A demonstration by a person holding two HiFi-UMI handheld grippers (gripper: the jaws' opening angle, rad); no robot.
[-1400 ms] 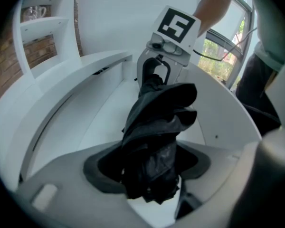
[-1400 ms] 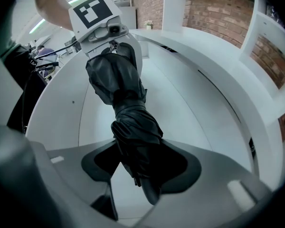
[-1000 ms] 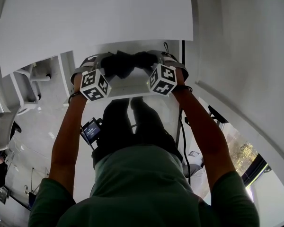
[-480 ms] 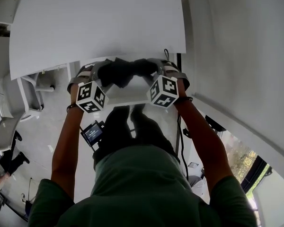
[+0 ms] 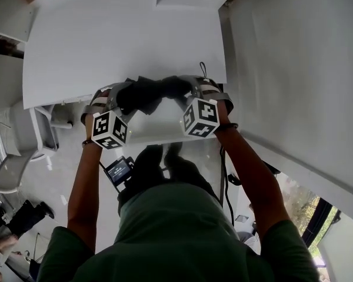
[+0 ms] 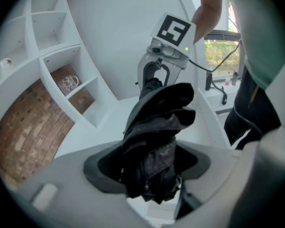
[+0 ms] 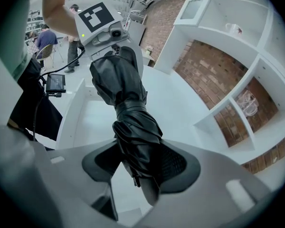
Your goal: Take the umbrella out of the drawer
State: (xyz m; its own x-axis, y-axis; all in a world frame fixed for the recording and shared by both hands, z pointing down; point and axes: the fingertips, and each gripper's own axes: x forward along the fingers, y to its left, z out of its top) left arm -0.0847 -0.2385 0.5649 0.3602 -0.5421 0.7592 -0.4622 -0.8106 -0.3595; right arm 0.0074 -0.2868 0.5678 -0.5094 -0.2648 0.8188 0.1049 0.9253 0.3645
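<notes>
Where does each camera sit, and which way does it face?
Head view: on the person's head, facing steeply down at the table and umbrella; forearms, chest, legs show.
Left gripper view: on the left gripper, along its jaws across the umbrella to the right gripper; arm, trousers show.
Right gripper view: on the right gripper, facing the left one; arm, trousers show.
Shared: the umbrella, clamped at both ends.

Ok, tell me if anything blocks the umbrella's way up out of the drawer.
Nothing visible does. The left gripper and the right gripper each clamp one end of the folded umbrella, which hangs over the open drawer with nothing lying across it.
</notes>
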